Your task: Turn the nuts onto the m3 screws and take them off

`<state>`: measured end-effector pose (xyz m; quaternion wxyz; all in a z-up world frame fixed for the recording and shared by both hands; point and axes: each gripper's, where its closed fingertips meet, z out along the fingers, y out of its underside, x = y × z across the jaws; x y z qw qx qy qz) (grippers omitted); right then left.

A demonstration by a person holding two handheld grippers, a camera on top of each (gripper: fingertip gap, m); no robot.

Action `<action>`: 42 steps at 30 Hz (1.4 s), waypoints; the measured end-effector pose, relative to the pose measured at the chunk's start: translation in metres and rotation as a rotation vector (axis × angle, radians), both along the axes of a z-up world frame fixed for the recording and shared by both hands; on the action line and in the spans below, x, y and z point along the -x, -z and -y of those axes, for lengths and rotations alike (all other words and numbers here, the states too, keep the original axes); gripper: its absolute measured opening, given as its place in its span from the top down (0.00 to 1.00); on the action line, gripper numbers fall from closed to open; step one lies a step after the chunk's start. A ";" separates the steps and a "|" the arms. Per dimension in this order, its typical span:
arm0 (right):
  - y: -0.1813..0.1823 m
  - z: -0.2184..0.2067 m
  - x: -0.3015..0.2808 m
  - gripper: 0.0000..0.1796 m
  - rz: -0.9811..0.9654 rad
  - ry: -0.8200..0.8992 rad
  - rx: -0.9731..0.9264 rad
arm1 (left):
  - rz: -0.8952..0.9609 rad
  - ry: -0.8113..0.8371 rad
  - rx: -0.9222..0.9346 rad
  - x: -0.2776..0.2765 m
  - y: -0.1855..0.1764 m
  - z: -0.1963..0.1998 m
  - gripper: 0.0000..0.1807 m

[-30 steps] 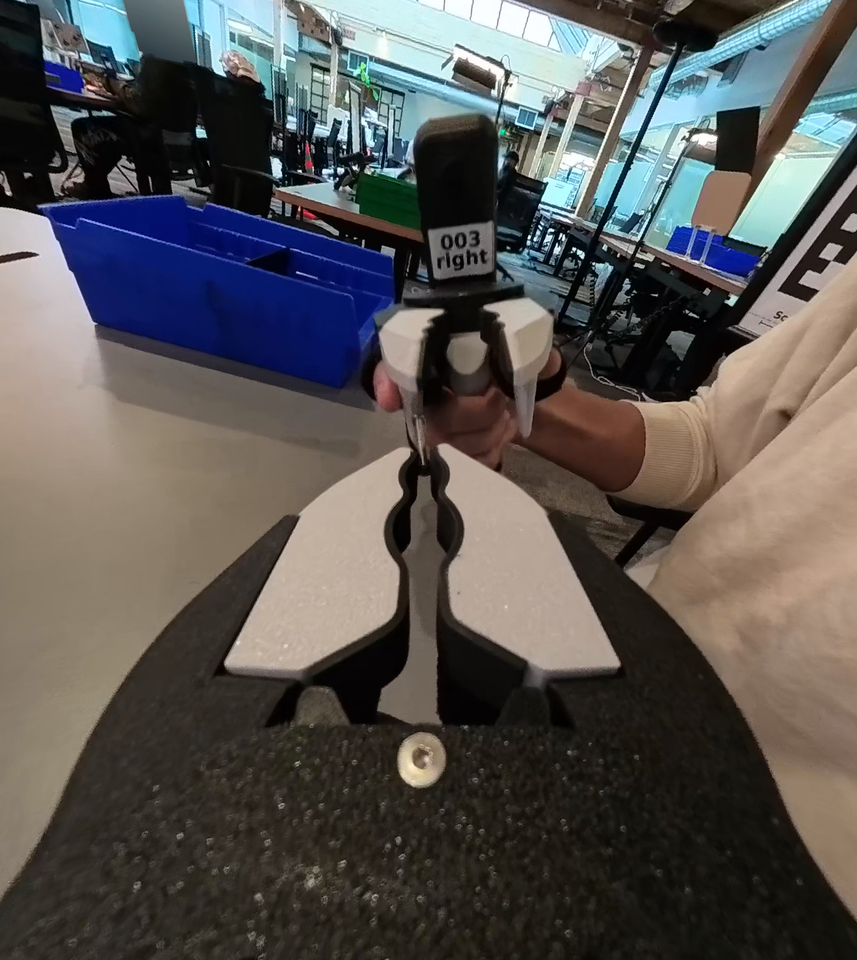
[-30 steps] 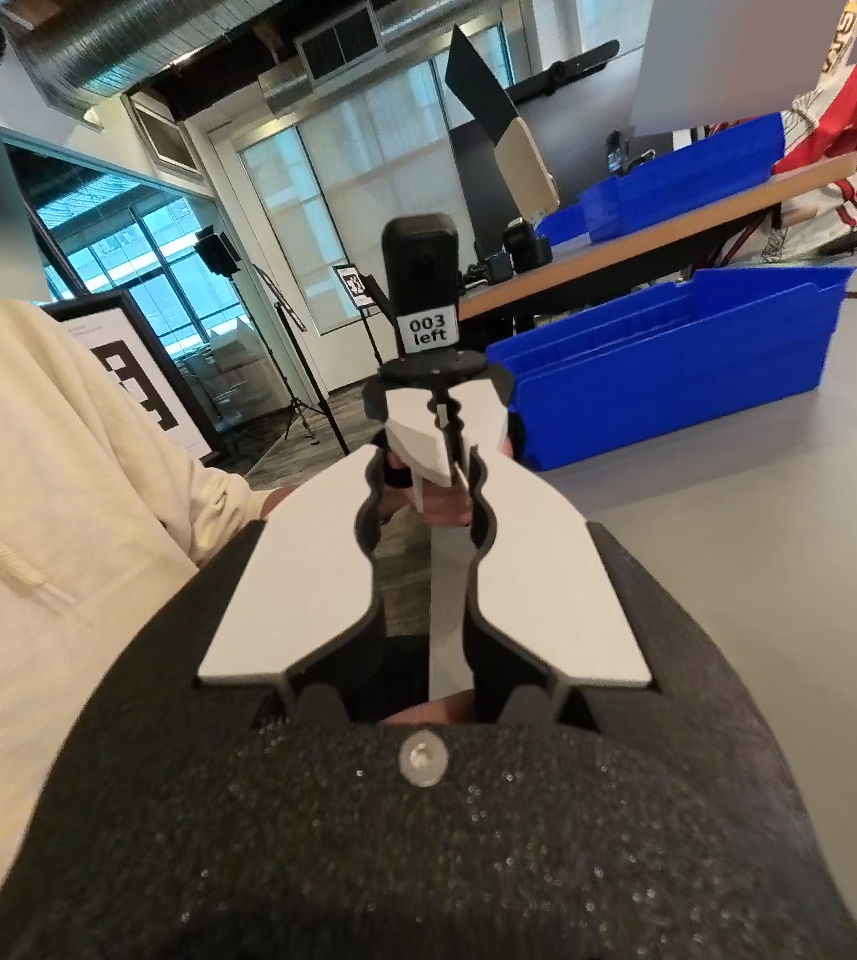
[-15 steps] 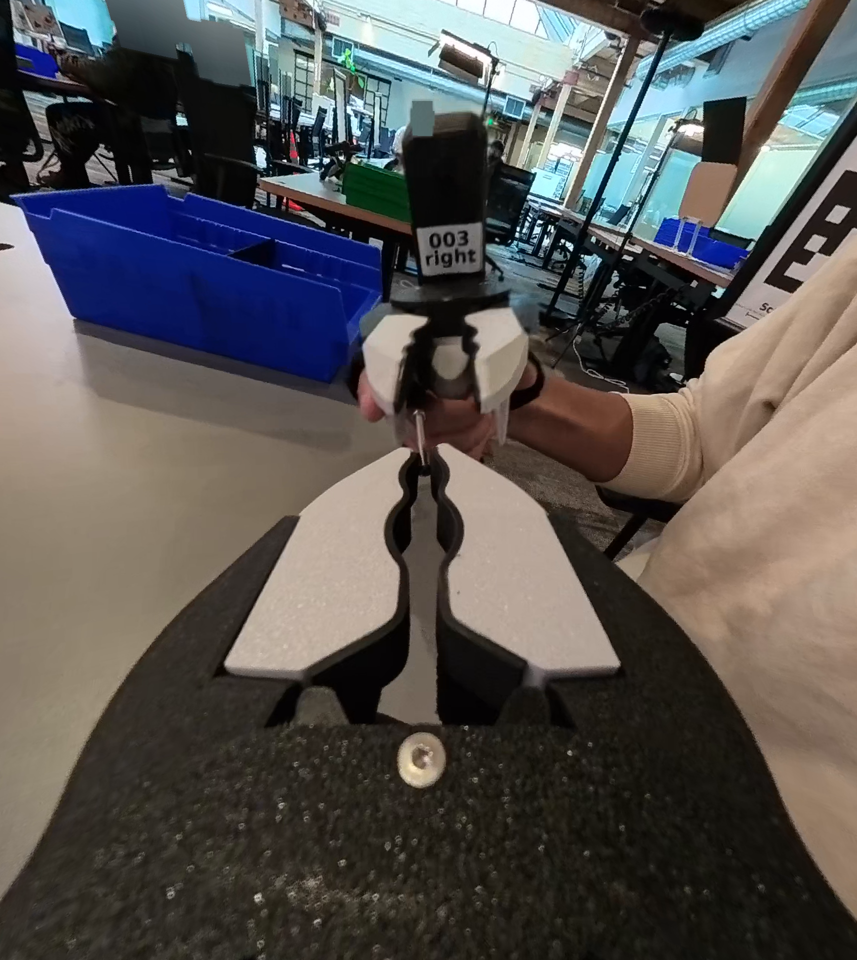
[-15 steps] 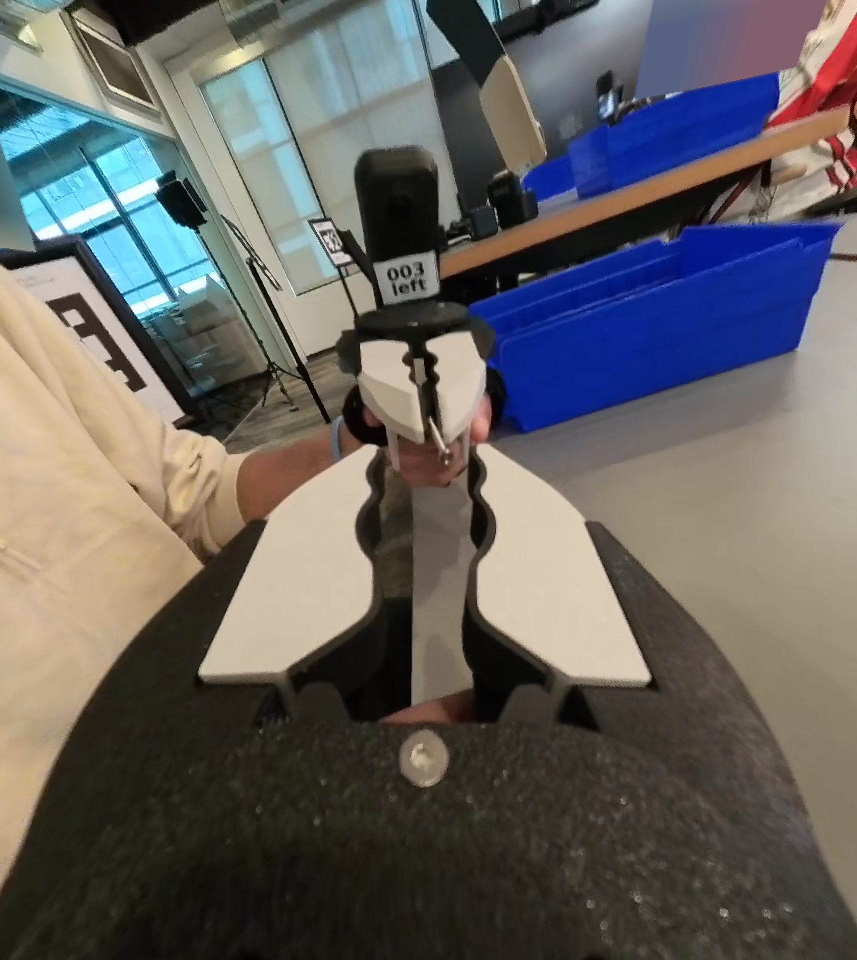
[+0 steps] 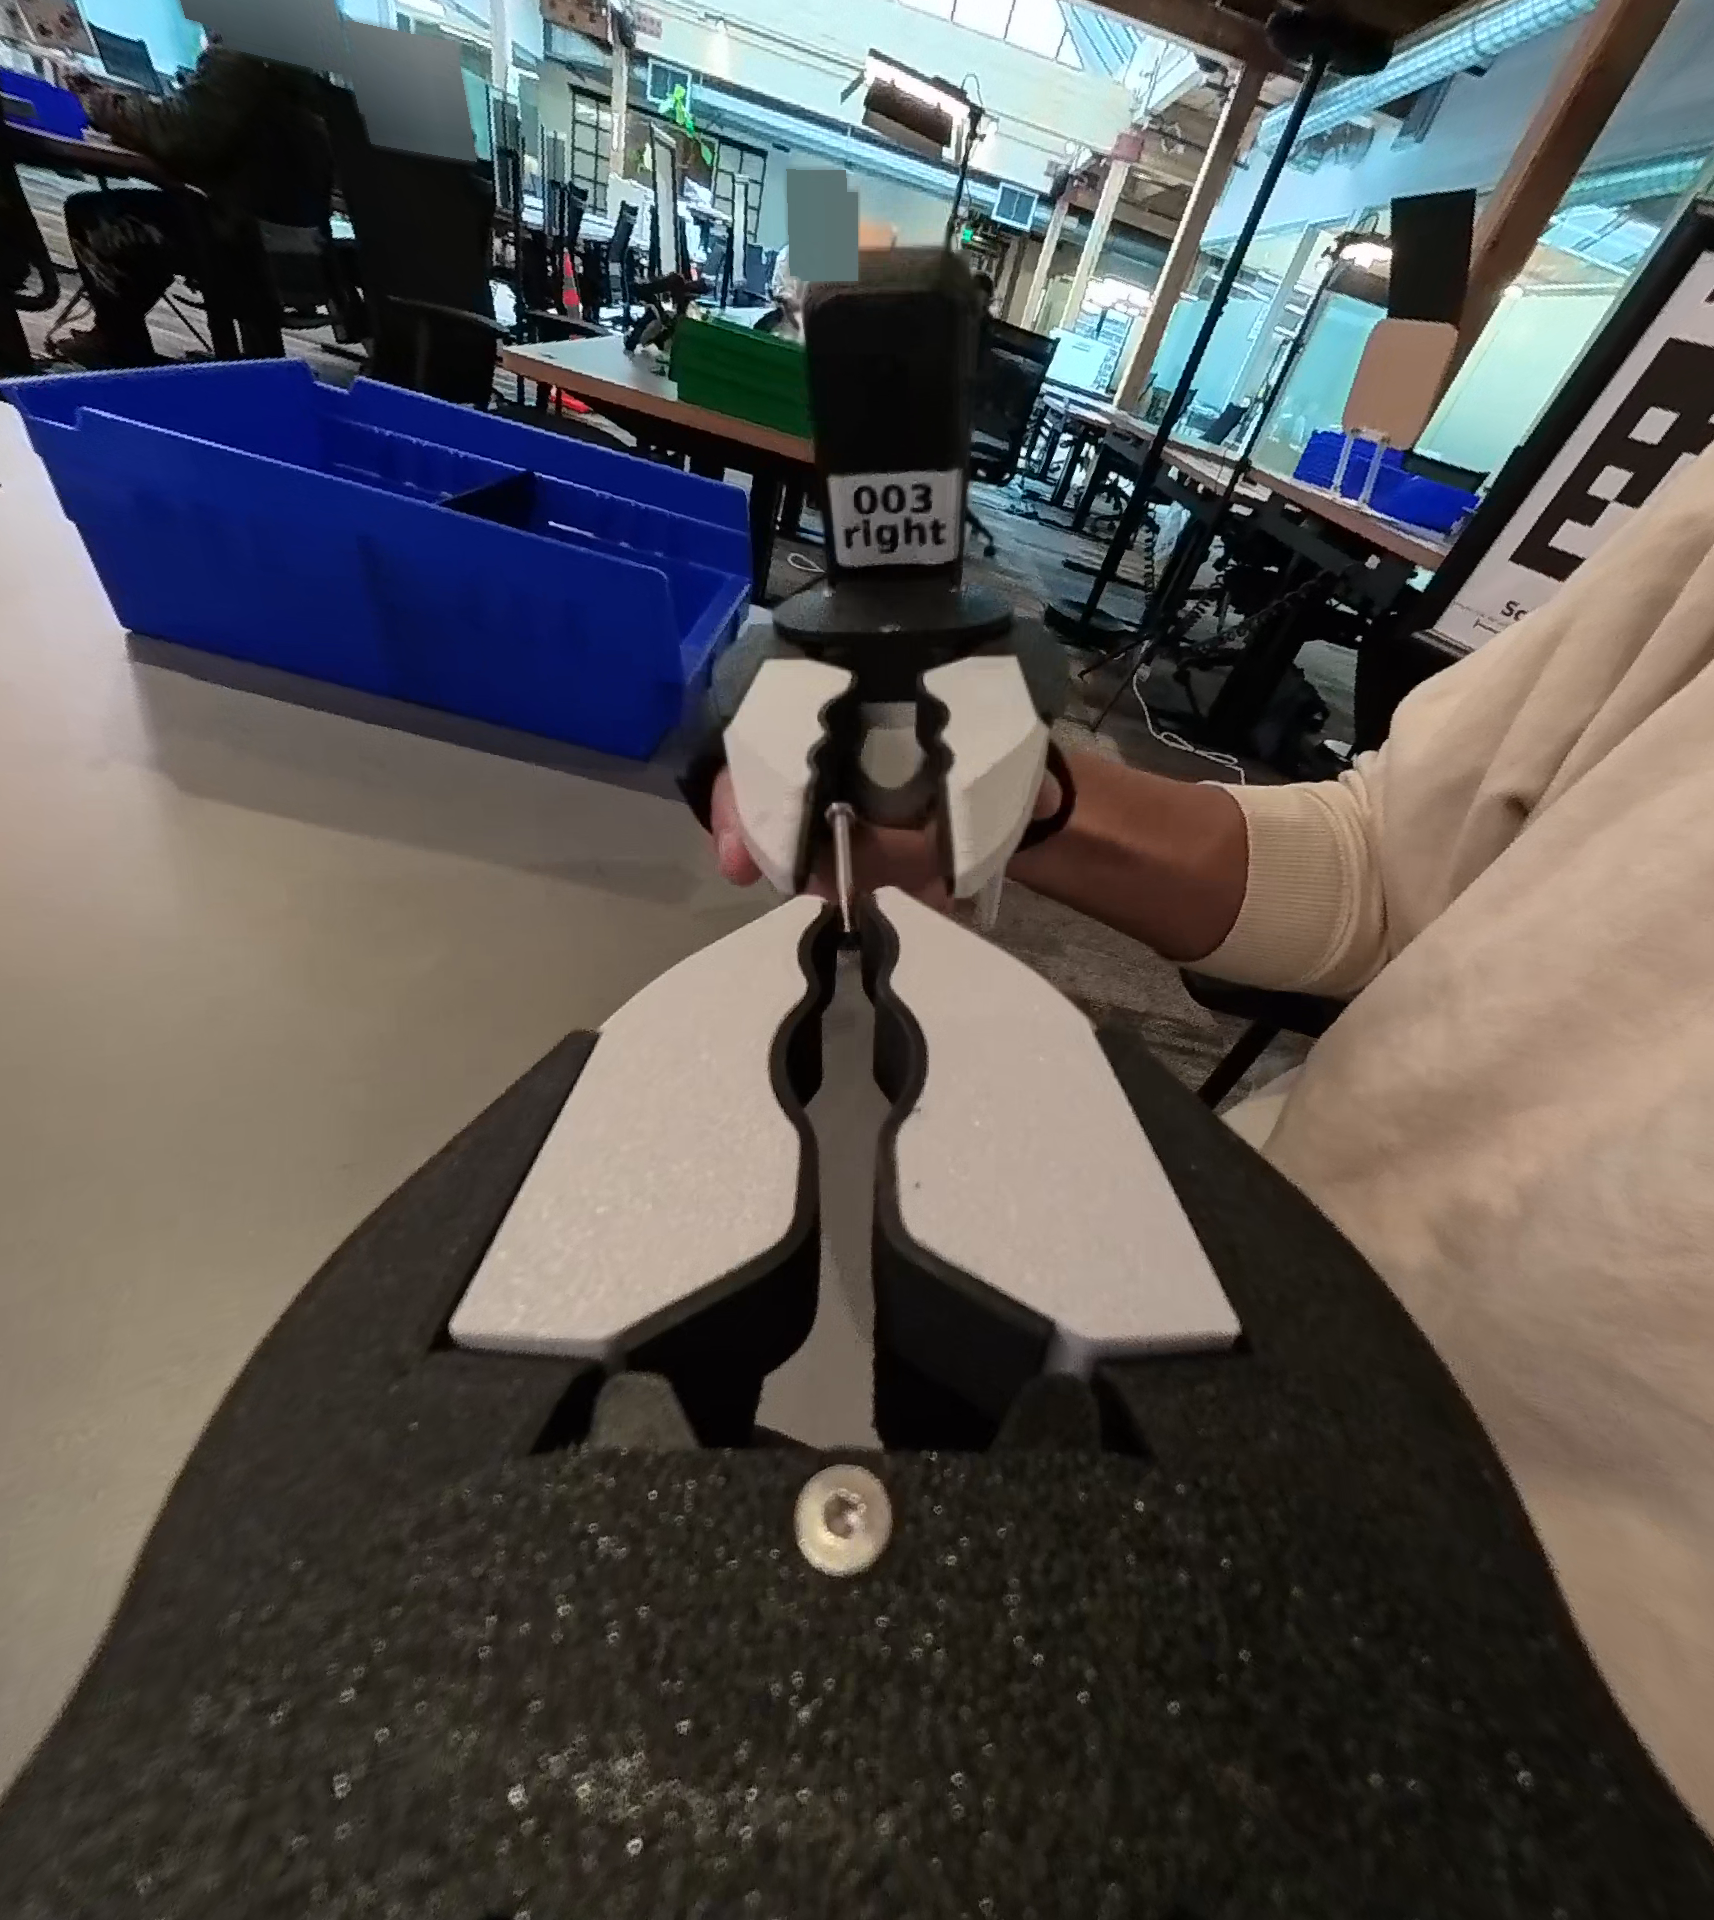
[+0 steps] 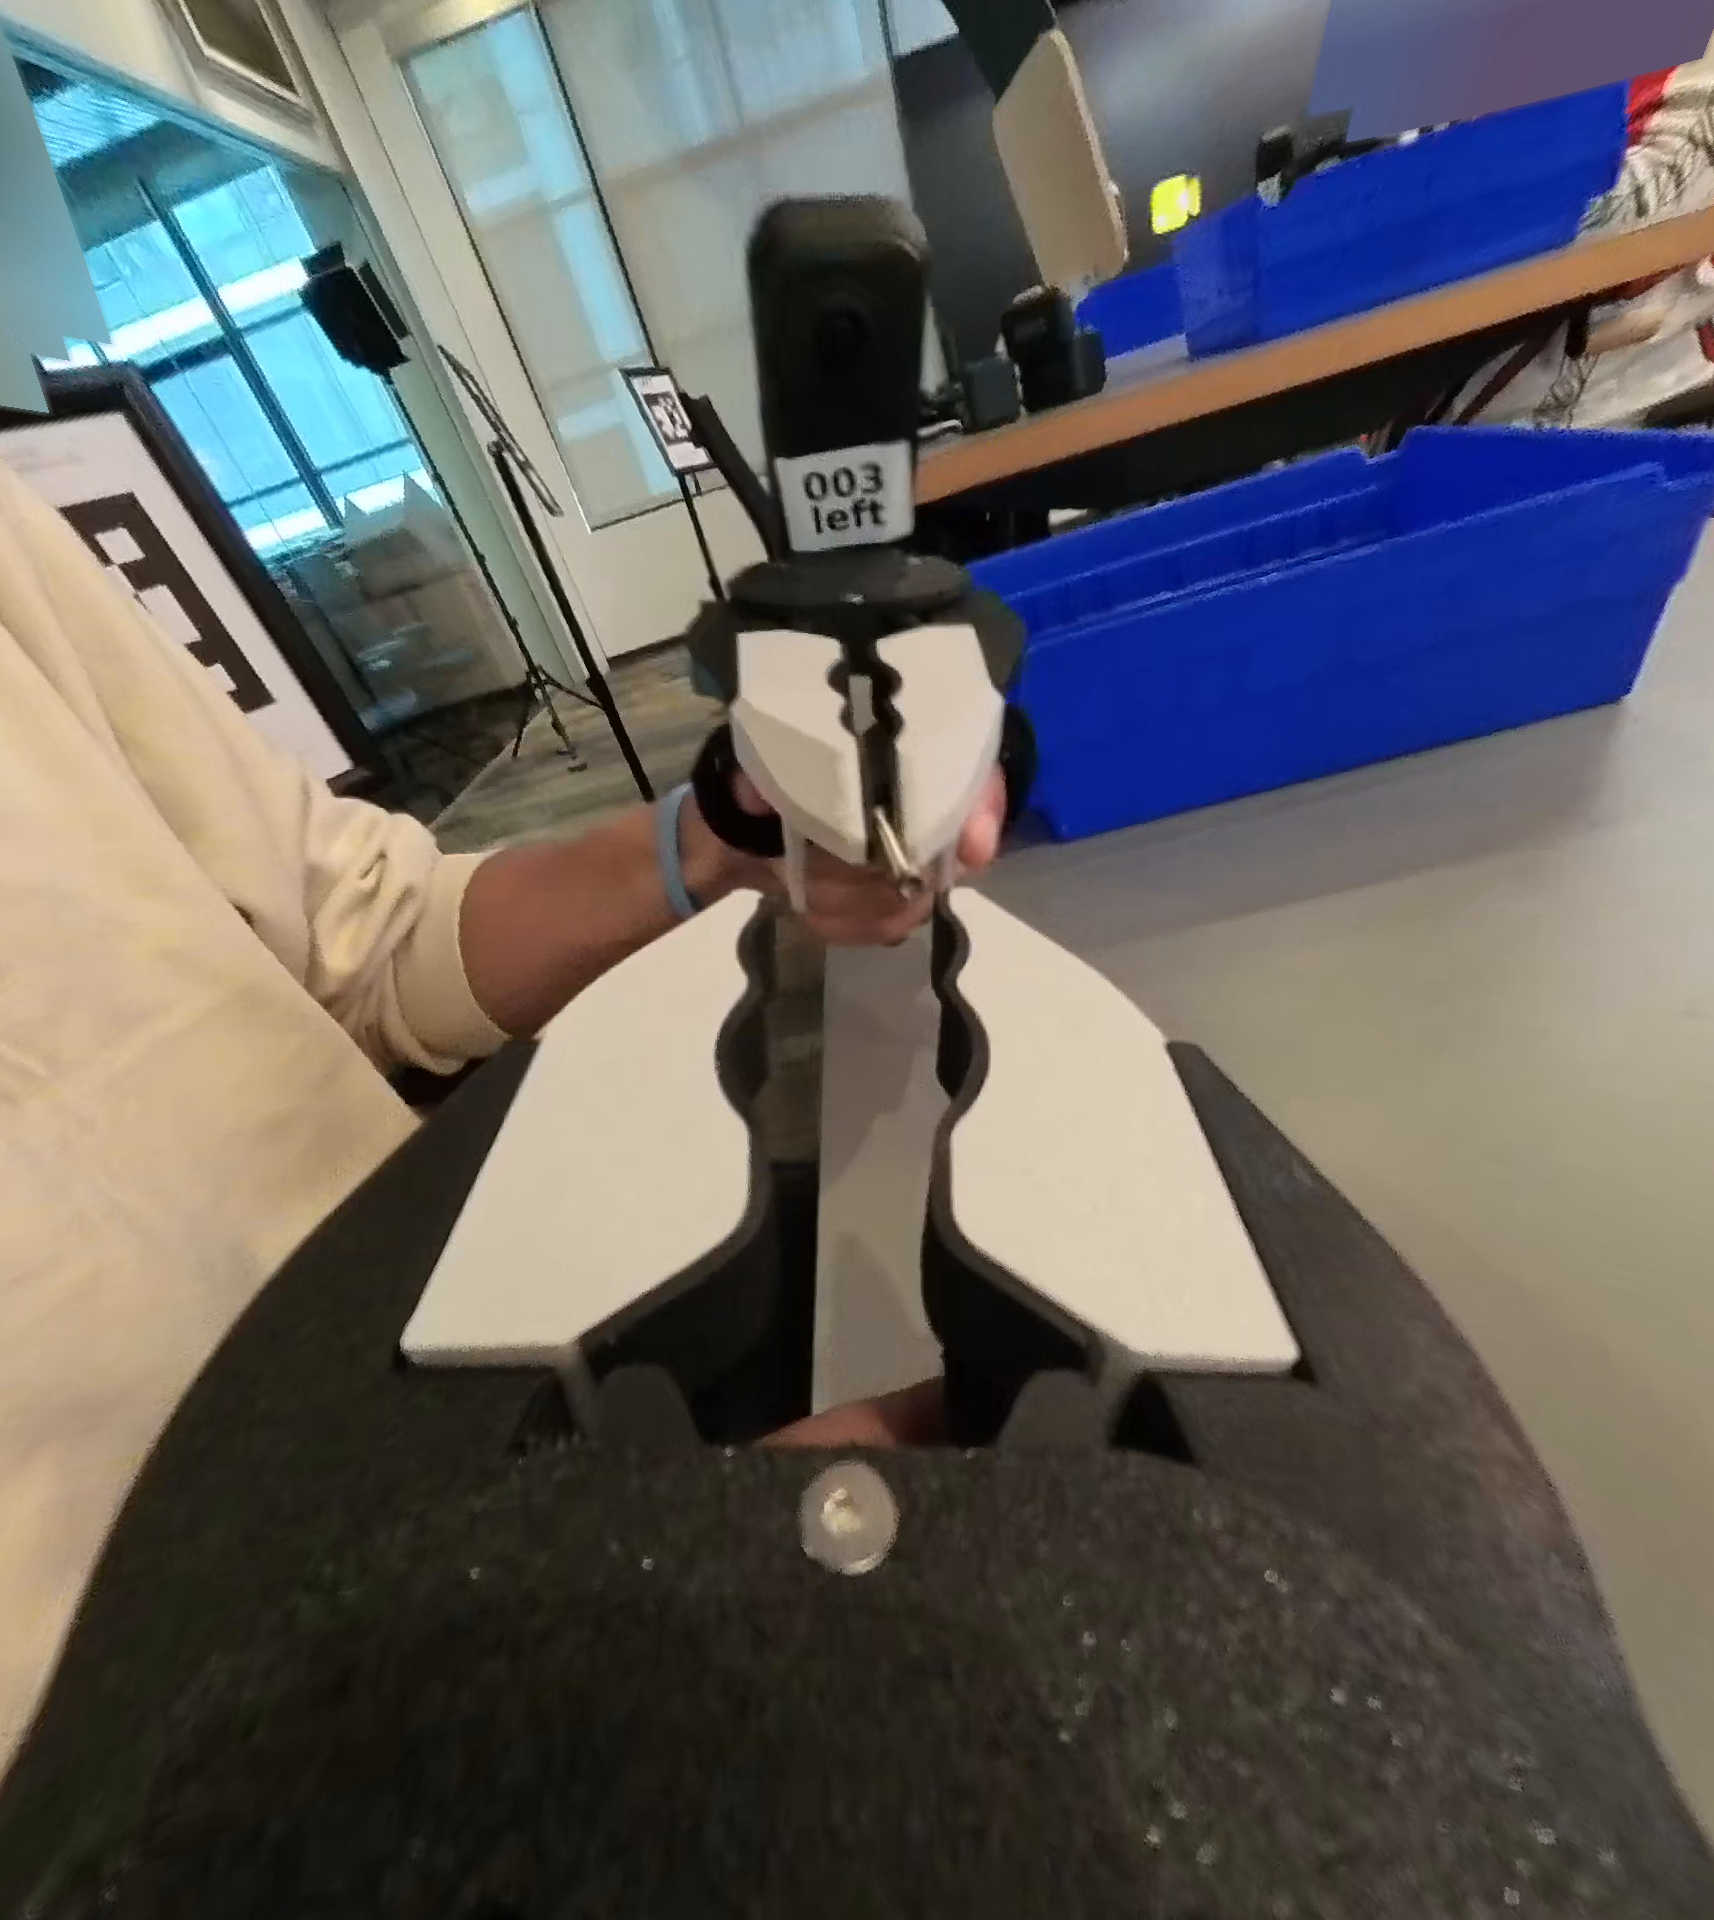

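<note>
Steel screw [image 5: 842, 864] pinched in left claw [image 5: 848, 920] | right claw [image 6: 848, 914] spread | nut hidden at tips

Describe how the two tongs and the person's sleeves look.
Both tongs, left and right, have white fingers with wavy black inner edges on speckled black bodies. Each carries a black camera with a white label. The sleeves are cream, pushed up the forearms.

each wrist camera looks along its own tongs, facing the other closely; both share the blue bin [image 5: 396, 561].
</note>
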<state>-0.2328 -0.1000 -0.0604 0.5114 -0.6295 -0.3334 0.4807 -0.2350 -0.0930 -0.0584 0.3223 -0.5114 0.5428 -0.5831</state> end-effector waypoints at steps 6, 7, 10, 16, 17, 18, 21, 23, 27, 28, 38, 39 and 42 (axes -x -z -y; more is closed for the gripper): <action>-0.017 -0.001 -0.003 0.85 0.005 0.031 -0.072 | -0.034 0.007 -0.006 -0.003 0.010 0.001 0.98; -0.014 -0.002 -0.005 0.85 0.021 0.038 -0.068 | -0.033 0.008 -0.003 -0.003 0.010 0.001 0.98; 0.001 -0.003 -0.008 0.85 0.057 0.043 -0.026 | -0.021 0.007 -0.002 -0.002 0.006 0.001 0.98; -0.009 -0.002 -0.002 0.84 0.041 0.045 -0.062 | -0.020 -0.002 0.007 -0.001 0.008 -0.002 0.98; -0.010 -0.003 -0.002 0.84 0.042 0.046 -0.067 | -0.022 -0.004 0.007 -0.001 0.008 -0.003 0.98; -0.011 -0.003 -0.003 0.85 0.031 0.039 -0.064 | -0.031 -0.005 0.002 -0.001 0.010 -0.003 0.98; -0.001 -0.010 -0.008 0.85 0.044 0.071 -0.035 | -0.033 -0.008 -0.005 -0.001 0.010 -0.003 0.98; 0.010 -0.015 -0.010 0.87 0.087 0.095 -0.002 | -0.024 -0.012 -0.005 -0.001 0.008 -0.004 0.98; 0.027 -0.023 -0.021 0.84 0.172 0.177 0.049 | -0.020 -0.042 -0.011 0.000 0.008 -0.010 0.98; 0.036 -0.025 -0.029 0.85 0.246 0.218 0.061 | -0.018 -0.061 -0.005 0.000 0.008 -0.014 0.98; 0.073 -0.033 -0.132 0.79 0.569 1.051 0.080 | -0.107 -0.758 -0.038 0.025 0.039 -0.090 0.98; 0.076 -0.032 -0.136 0.78 0.525 1.073 0.121 | -0.144 -0.869 -0.050 0.034 0.048 -0.096 0.98; 0.077 -0.029 -0.145 0.78 0.423 1.143 0.172 | -0.159 -1.069 -0.114 0.053 0.049 -0.102 0.98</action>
